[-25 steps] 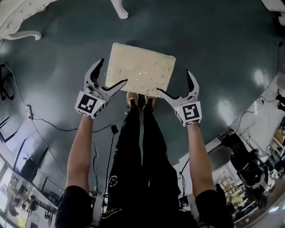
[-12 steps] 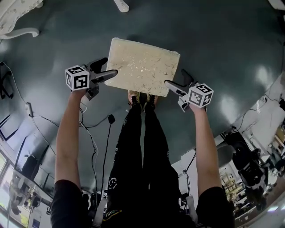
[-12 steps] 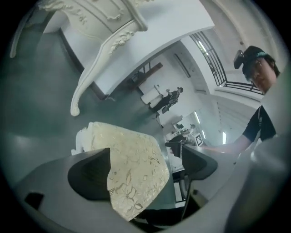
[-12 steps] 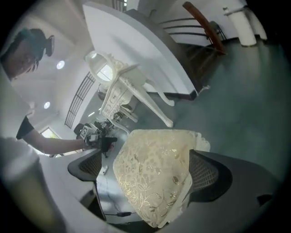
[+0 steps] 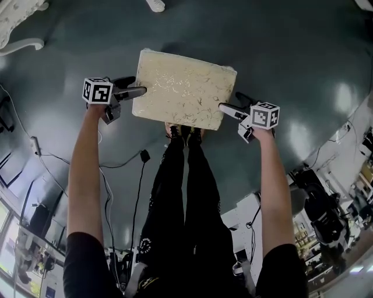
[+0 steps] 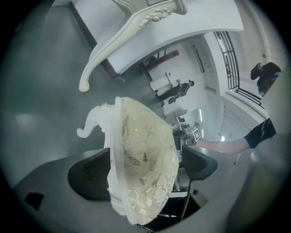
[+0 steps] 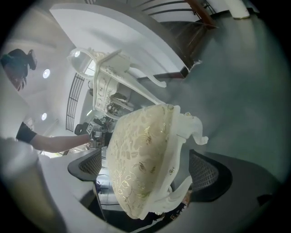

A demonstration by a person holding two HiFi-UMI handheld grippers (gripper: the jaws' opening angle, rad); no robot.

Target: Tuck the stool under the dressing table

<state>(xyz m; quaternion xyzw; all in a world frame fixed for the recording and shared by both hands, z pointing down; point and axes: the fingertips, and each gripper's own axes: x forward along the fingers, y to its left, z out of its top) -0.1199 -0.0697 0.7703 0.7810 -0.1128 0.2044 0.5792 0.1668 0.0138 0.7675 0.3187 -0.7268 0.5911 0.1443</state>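
- Stool (image 5: 183, 87), cream gold-patterned cushion, white carved frame: on dark grey floor (image 5: 291, 52), well apart from white dressing table (image 5: 20, 17).
- Left gripper (image 5: 135, 93): jaws spread, straddling seat's left edge, unclamped.
- Right gripper (image 5: 228, 109): likewise, right edge.

Your left gripper (image 5: 135, 87) sat at the left edge of the stool (image 5: 183, 87), with one jaw lying over the cushion. Your right gripper (image 5: 231, 103) matched it on the right edge. Your shoes (image 5: 175, 132) showed just below the seat. There was a table leg (image 5: 23, 45) upper left and a cable (image 5: 144, 156) on the floor (image 5: 291, 52).
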